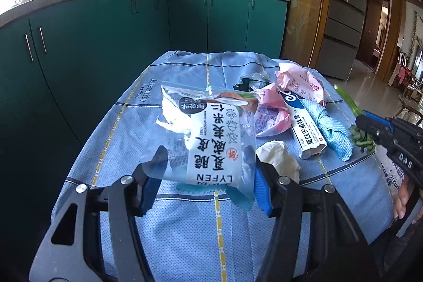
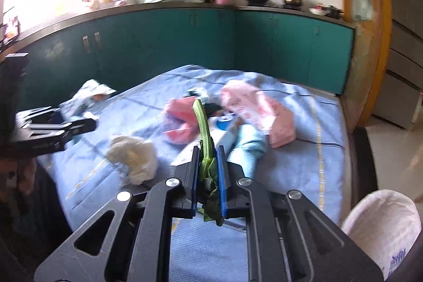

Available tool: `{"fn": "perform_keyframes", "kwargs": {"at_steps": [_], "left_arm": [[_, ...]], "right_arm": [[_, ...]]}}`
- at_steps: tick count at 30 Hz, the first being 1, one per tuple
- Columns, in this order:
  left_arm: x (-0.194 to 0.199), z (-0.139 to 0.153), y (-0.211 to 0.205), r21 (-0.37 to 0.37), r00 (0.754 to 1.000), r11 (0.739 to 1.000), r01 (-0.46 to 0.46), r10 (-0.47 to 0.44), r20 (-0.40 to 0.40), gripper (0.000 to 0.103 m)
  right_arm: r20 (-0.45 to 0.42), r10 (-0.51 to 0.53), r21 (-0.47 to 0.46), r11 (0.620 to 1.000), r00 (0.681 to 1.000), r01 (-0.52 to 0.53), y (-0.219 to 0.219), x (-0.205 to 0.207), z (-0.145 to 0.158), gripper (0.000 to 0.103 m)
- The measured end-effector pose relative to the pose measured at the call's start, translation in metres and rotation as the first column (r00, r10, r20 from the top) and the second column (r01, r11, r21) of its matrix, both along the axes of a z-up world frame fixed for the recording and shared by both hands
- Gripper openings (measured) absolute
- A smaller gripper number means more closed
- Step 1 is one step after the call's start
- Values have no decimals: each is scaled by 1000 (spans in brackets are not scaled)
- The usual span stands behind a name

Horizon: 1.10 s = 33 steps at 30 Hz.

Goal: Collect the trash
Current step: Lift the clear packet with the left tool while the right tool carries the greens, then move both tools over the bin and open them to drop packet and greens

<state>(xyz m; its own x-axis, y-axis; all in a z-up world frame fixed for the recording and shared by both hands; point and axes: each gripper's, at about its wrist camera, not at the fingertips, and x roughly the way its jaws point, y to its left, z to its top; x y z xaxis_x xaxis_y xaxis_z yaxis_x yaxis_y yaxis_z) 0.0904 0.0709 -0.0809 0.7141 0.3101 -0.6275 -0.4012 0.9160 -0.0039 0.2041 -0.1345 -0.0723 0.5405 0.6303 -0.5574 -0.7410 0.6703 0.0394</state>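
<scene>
My left gripper (image 1: 206,163) is shut on a clear snack wrapper (image 1: 211,134) with a white label, held above the blue cloth-covered table (image 1: 185,229). My right gripper (image 2: 208,157) is shut on a green vegetable stalk (image 2: 202,123) with wilted leaves, lifted over the table; it also shows at the right of the left wrist view (image 1: 354,107). On the table lie a crumpled white tissue (image 1: 277,157) (image 2: 134,155), a white ointment box (image 1: 304,128), pink wrappers (image 1: 301,83) (image 2: 256,107) and a rolled light-blue cloth (image 1: 333,134) (image 2: 248,147).
A white bag-lined bin (image 2: 380,226) stands at the lower right, beside the table. Teal kitchen cabinets (image 1: 105,31) run behind the table, with a dish rack, pans and a pot on the counter. A grey fridge (image 1: 343,17) stands to the right.
</scene>
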Motion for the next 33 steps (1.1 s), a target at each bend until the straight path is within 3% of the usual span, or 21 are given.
{"fn": "perform_keyframes", "kwargs": {"at_steps": [10, 14, 18, 21, 24, 28, 31, 33], "left_arm": [[0, -3, -6, 7, 1000, 1000, 14, -14, -5, 61], [-1, 0, -8, 8, 1000, 1000, 24, -24, 1, 61], [7, 5, -20, -16, 994, 994, 105, -105, 4, 61], [21, 11, -38, -45, 984, 983, 180, -179, 21, 61], [42, 12, -66, -77, 962, 959, 274, -274, 6, 61], [71, 13, -123, -79, 910, 907, 414, -415, 6, 61], [95, 10, -172, -104, 843, 838, 536, -539, 2, 61], [112, 4, -202, -133, 797, 791, 597, -603, -8, 61]], "right_arm": [[-2, -149, 45, 988, 989, 149, -20, 16, 2, 13], [10, -260, 59, 964, 965, 259, -34, 23, 4, 13], [50, -428, 65, 903, 903, 424, -62, 28, 9, 13], [-20, -524, 85, 848, 852, 523, -98, 32, 4, 13], [-92, -651, 90, 748, 754, 657, -146, 30, -6, 13], [-265, -704, 106, 658, 659, 745, -200, 29, -25, 13], [-341, -726, 85, 609, 597, 789, -222, 31, -38, 14], [-399, -723, 122, 568, 564, 814, -237, 29, -42, 15]]}}
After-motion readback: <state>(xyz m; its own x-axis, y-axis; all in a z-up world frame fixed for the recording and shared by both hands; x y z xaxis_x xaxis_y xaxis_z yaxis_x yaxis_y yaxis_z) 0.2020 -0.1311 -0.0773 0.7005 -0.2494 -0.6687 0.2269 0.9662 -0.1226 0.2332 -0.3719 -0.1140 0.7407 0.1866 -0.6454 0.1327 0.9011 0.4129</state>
